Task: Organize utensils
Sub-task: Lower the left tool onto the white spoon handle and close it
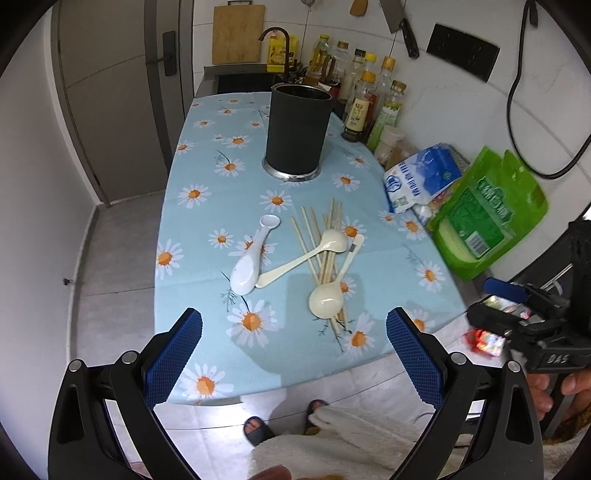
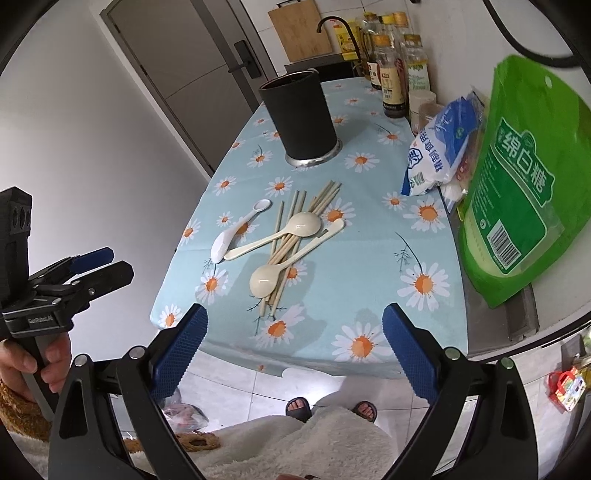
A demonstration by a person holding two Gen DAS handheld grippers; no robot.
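Now, step: I've grabbed nothing; spoons [image 1: 327,297] and chopsticks [image 1: 325,243] lie mid-table.
Tongs: left gripper [image 1: 293,354] and right gripper [image 2: 295,349] both wide, empty.
Next: I'd drop utensils into the holder [image 1: 297,129].

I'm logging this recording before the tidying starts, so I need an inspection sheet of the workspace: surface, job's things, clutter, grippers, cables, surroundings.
Surface: daisy-print tablecloth, flat.
Job's things: black utensil holder upright at the far end; chopsticks in a loose pile; two cream spoons lying across them; white ceramic spoon to their left, on the cloth.
Clutter: green sugar bag, blue-white bag, condiment bottles along the wall side.
Grippers: left gripper and right gripper both have open jaws, empty, short of the table edge.
Cables: black cable hanging on the wall.
Surroundings: cutting board, cleaver, faucet, door.
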